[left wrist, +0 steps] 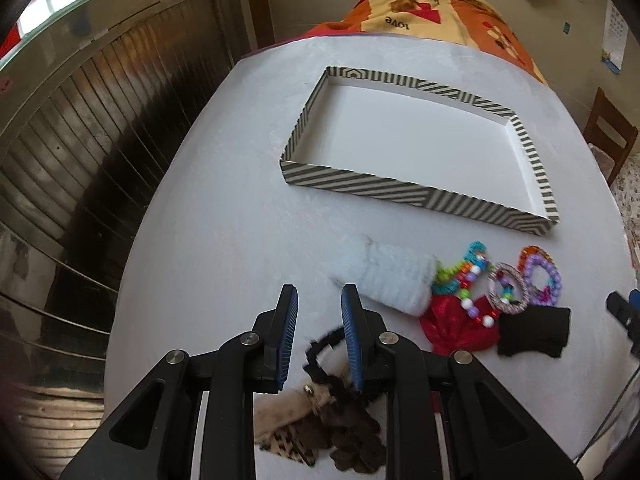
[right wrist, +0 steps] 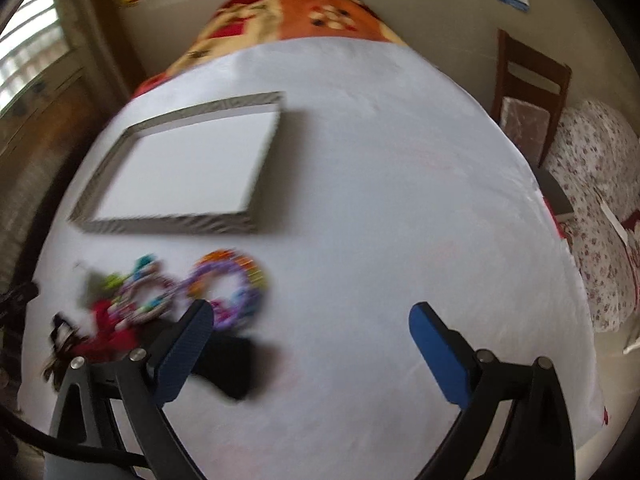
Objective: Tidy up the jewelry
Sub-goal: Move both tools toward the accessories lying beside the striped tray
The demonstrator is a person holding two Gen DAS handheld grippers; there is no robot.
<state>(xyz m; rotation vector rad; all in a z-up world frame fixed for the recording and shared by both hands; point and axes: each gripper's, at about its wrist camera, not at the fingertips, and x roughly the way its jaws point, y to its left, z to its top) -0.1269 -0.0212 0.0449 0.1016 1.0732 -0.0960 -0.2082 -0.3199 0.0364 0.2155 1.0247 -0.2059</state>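
Observation:
A shallow black-and-white striped box [left wrist: 420,196] [right wrist: 168,226] lies empty on the white table [left wrist: 224,220]. In front of it is a heap: a white fuzzy band [left wrist: 394,280], bright bead bracelets [left wrist: 468,276] [right wrist: 228,276], a patterned bangle [left wrist: 508,288], a red bow [left wrist: 452,328] and a black cloth piece [left wrist: 536,330] [right wrist: 236,368]. My left gripper [left wrist: 319,300] hovers left of the heap, jaws slightly apart, with bare table showing between the tips. A black scalloped band [left wrist: 320,350], a leopard-print piece [left wrist: 280,424] and a brown flower [left wrist: 352,440] show beneath it. My right gripper [right wrist: 310,310] stands wide open and holds nothing, just right of the heap.
A bright patterned blanket [left wrist: 432,8] covers the far end of the table. A wooden chair [right wrist: 528,80] and a floral cushion [right wrist: 592,200] stand to the right. Dark slatted woodwork [left wrist: 80,140] runs along the left. The right wrist view is blurred.

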